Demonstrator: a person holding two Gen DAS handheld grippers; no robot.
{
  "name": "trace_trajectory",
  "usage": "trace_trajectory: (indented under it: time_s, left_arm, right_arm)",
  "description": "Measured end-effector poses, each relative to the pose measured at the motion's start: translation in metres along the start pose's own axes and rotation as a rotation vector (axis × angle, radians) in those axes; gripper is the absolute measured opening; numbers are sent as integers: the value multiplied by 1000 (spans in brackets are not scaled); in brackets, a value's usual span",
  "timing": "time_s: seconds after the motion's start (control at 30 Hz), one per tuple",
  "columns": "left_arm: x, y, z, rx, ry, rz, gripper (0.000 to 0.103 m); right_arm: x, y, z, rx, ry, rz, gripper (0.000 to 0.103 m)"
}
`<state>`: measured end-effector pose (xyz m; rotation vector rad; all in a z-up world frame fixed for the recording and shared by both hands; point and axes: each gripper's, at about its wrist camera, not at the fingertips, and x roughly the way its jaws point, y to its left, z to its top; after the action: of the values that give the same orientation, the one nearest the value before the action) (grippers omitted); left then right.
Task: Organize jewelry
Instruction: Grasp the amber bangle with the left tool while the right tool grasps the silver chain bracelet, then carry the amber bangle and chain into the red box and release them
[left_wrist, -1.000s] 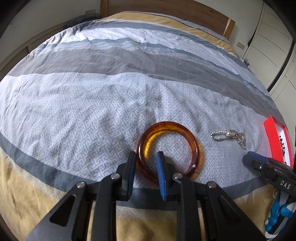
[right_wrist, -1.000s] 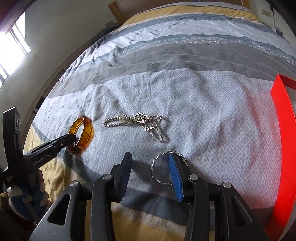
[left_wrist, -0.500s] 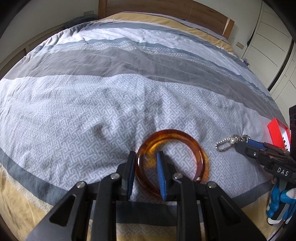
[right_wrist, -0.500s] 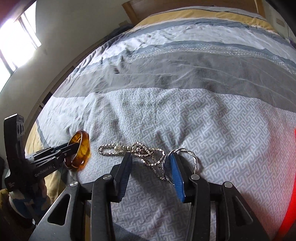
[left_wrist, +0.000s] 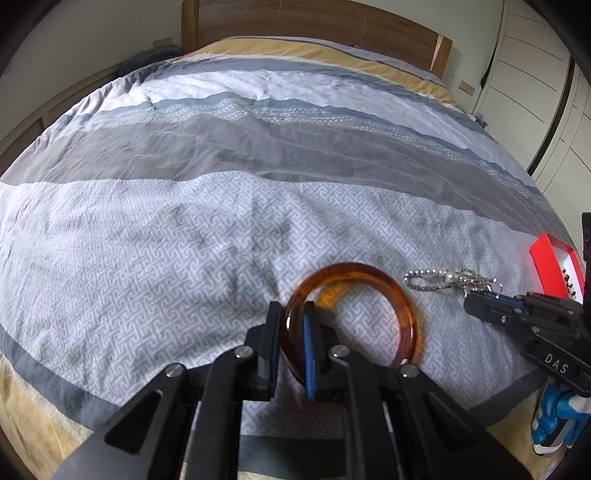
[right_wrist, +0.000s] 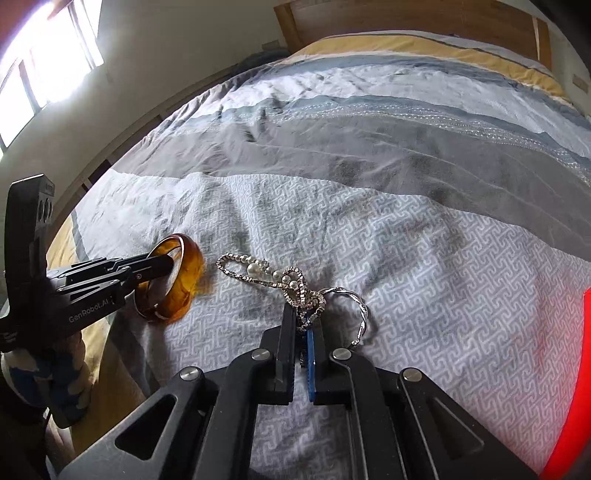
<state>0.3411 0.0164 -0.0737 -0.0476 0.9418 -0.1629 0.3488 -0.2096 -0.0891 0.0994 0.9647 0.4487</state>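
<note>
My left gripper has its jaws closing on the near left side of an amber bangle, with one finger inside the ring and the pads pressing the band. Seen from the right wrist, the amber bangle stands tilted on its edge in the left gripper. My right gripper has its jaws closing and pinches a knotted silver chain with pearls. A twisted silver hoop lies tangled against the chain on the right finger's outer side. The left wrist view shows the chain at the right gripper's tip.
Everything lies on a grey patterned bedspread with grey and yellow stripes. A red jewellery box sits at the right edge of the bed, also visible as a red blur. A wooden headboard stands at the far end.
Both grippers have shut. The left jaws narrowed onto the bangle's band. The right gripper slid left from the silver hoop and closed on the chain's knot.
</note>
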Motion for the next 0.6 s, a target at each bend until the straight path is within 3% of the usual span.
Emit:
trace_trajectory:
  time_s: [0.3, 0.6]
  left_arm:
    - [-36, -12, 0, 6, -22, 14, 9]
    - [-92, -38, 8, 40, -65, 19, 9]
  right_arm:
    - [-47, 0, -10, 66, -73, 44, 5]
    - [-126, 3, -16, 97, -182, 57, 5]
